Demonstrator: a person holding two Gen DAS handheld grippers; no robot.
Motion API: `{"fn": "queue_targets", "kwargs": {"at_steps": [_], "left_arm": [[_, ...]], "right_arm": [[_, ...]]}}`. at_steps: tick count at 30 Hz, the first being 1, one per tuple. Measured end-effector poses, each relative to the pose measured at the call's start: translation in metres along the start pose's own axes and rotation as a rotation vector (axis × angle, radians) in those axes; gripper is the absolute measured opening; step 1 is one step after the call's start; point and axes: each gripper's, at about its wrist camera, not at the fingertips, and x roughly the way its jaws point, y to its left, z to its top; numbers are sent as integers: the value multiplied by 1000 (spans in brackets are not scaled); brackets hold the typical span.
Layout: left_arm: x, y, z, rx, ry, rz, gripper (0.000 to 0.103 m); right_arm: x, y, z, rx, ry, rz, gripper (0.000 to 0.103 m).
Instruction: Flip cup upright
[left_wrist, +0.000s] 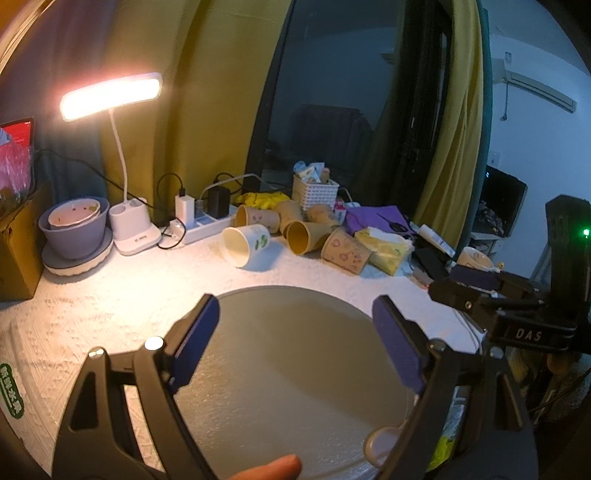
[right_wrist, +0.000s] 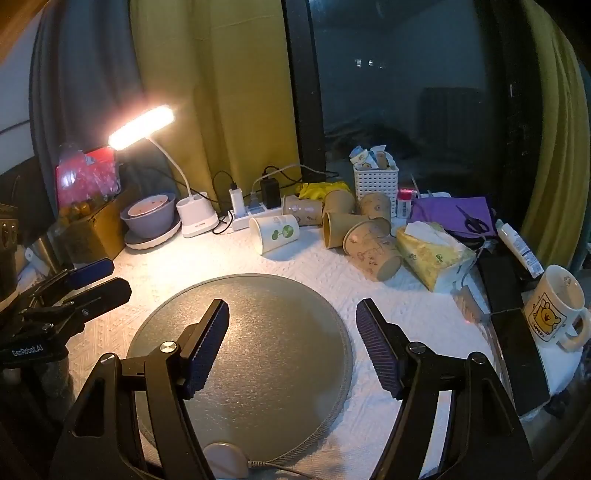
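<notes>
**Both tools open over the round mat, cups lying on their sides beyond it**

Your left tool (left_wrist: 295, 354) hangs above the grey round mat (left_wrist: 288, 369) with its two blue pads spread wide and nothing between them. Your right tool (right_wrist: 291, 347) is likewise spread apart and holds nothing, its pads straddling the 3 o'clock edge of the same mat (right_wrist: 258, 350). From the left wrist view, the right tool's black fingers show at 3 o'clock; from the right wrist view, the left tool sits at 9 o'clock.

The mat rests on a surface (right_wrist: 369, 280) covered in white textured paper. A small beige puck (right_wrist: 225, 461) on a cord lies at the mat's 6 o'clock edge.

Beyond the mat at 12 o'clock, the white cup (right_wrist: 275, 232) with a green print lies on its side, mouth facing 9 o'clock in the right wrist view; in the left wrist view the same cup (left_wrist: 245, 247) shows its open mouth toward you. Just to its right, a cluster of brown paper cups (right_wrist: 354, 229) also lies tipped over, touching one another.

Further out: a lit desk lamp (right_wrist: 142, 125) at 11 o'clock, a power strip (right_wrist: 251, 216) behind the white cup, a white basket (right_wrist: 375, 181) at 1 o'clock, a yellow tissue pack (right_wrist: 432, 254) at 2 o'clock, and an upright bear mug (right_wrist: 554, 306) at 3 o'clock.
</notes>
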Motion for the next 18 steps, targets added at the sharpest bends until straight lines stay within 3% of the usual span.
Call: {"fn": "queue_targets", "kwargs": {"at_steps": [18], "left_arm": [[-1,-5,1,6,-7,0,86]], "right_arm": [[-3,-1,-2,-2,-8,-1,74]]}}
